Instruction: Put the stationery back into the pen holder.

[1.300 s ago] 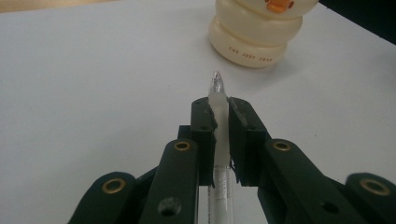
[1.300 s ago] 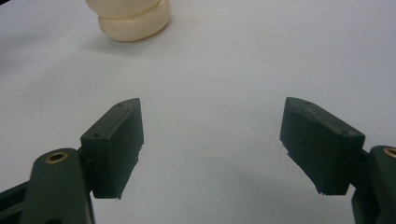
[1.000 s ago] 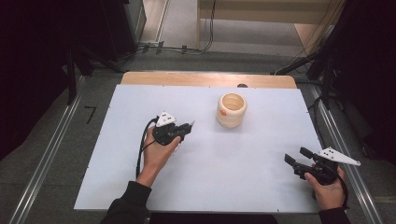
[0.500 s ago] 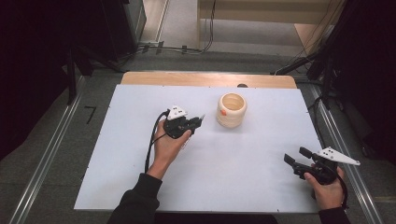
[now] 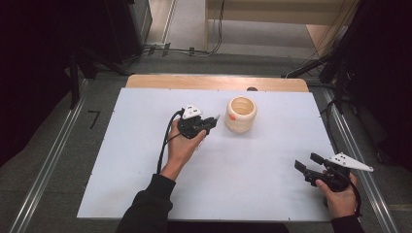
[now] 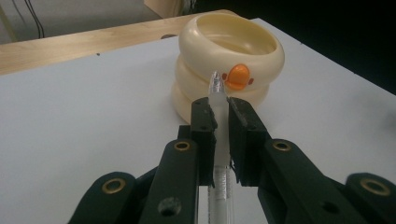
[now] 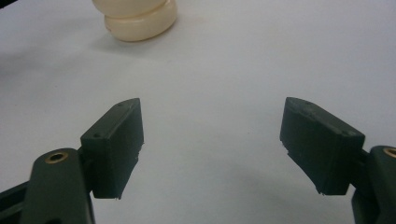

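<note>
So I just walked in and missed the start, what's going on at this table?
A person works at a white table with a claw in each hand. The left claw is clamped on a clear pen, its tip pointing at a cream ring-shaped holder with an orange spot, just short of it. The right claw sits open near the table's right edge, holding nothing.

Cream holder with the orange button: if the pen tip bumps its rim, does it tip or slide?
The cream holder looks squat, with a base about as wide as its rim, so tipping seems unlikely. On the smooth white table it would probably slide instead. It looks hollow and likely light, so the pen in the left gripper should enter from above.
</note>
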`<control>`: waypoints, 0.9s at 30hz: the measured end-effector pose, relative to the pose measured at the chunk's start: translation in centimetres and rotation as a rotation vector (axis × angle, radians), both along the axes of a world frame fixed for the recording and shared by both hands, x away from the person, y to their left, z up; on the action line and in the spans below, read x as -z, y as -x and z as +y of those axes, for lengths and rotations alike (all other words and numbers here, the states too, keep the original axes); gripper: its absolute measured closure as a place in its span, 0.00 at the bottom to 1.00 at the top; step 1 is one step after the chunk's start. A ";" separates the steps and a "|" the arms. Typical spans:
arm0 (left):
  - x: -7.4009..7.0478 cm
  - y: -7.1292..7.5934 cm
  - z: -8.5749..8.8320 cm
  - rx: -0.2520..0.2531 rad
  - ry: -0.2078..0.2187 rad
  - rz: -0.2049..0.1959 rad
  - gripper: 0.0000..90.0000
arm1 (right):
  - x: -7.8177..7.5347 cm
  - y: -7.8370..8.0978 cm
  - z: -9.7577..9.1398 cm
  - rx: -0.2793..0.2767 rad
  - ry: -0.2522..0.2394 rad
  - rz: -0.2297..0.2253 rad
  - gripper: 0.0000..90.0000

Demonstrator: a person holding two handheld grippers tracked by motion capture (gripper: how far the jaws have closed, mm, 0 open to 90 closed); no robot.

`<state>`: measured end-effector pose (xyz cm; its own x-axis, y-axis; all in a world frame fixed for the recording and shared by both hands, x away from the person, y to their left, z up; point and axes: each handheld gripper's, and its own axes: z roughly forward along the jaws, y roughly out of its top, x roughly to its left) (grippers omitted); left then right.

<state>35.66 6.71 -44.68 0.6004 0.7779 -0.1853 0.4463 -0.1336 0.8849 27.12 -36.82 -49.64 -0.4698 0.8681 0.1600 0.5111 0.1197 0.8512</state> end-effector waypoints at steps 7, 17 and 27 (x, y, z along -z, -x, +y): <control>-0.5 -0.7 -0.8 0.010 0.007 -0.007 0.91 | 0.0 0.0 0.0 0.000 -0.001 0.001 0.22; -0.6 -1.4 -1.5 0.011 0.022 -0.018 0.91 | 0.1 0.0 0.0 -0.002 -0.002 0.002 0.22; -1.4 -2.1 -2.4 0.017 0.024 -0.036 0.91 | 0.1 -0.1 -0.1 -0.004 -0.003 0.002 0.22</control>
